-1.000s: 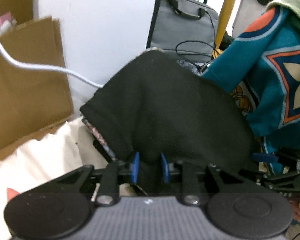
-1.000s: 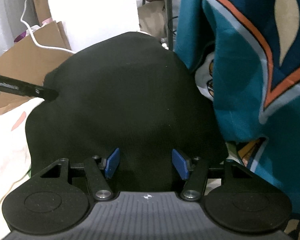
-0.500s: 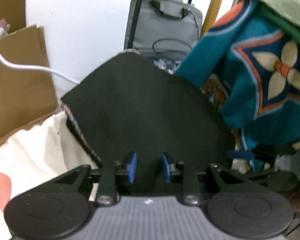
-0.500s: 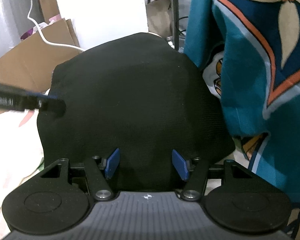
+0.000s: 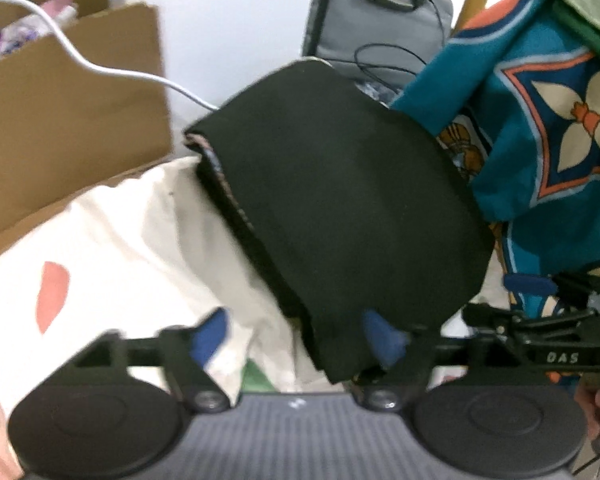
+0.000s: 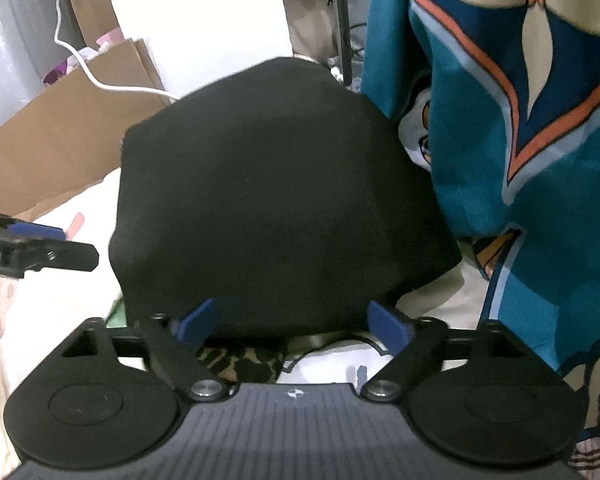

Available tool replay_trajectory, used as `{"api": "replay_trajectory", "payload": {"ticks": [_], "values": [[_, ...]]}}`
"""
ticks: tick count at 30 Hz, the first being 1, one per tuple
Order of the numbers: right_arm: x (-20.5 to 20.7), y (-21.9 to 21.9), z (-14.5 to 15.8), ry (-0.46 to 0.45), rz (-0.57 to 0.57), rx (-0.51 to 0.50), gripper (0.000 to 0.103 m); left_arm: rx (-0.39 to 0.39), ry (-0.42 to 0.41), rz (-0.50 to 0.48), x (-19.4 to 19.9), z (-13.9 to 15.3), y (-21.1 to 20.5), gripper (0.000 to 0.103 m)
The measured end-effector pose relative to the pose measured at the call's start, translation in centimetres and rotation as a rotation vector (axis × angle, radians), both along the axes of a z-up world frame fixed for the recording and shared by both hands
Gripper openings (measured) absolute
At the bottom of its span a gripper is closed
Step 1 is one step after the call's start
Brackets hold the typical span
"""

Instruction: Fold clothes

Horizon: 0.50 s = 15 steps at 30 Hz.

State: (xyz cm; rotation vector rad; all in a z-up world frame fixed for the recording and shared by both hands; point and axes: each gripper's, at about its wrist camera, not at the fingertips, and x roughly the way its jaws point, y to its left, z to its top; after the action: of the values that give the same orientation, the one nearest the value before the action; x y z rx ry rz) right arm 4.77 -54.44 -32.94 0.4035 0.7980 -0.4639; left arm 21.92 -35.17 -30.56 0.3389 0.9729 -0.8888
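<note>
Black garment [image 6: 276, 192], a folded, matte, fine-knit slab, lies on cream printed bedding [image 5: 112, 248]; whatever it covers is hidden, and a patterned edge peeks out along its left side. The left tool [image 5: 294, 338] has its blue pads spread apart, the garment's near corner between them. The right tool [image 6: 292, 322] also stands spread wide at the near hem, gripping nothing. A teal patterned cloth [image 6: 520, 120] hangs beside. A cardboard box [image 5: 60, 112] holds blurred pink items.
</note>
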Motion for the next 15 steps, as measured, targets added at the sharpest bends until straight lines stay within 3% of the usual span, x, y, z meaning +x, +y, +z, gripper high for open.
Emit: {"api": "replay_trajectory", "payload": {"ticks": [6,10,15], "values": [[0.4,0.7,2.6,0.041,-0.008,0.042,0.102,0.109,-0.008,-0.001,-0.4,2.6,0.0,0.098],[1.1,1.6,6.3,0.098,0.004,0.045,0.102,0.113,0.046,0.028,-0.4,5.7,1.0,0.102],[1.6,2.0,12.6,0.136,-0.011,0.057,0.103,0.133,0.076,0.186,-0.1,9.4,2.4,0.102]]}}
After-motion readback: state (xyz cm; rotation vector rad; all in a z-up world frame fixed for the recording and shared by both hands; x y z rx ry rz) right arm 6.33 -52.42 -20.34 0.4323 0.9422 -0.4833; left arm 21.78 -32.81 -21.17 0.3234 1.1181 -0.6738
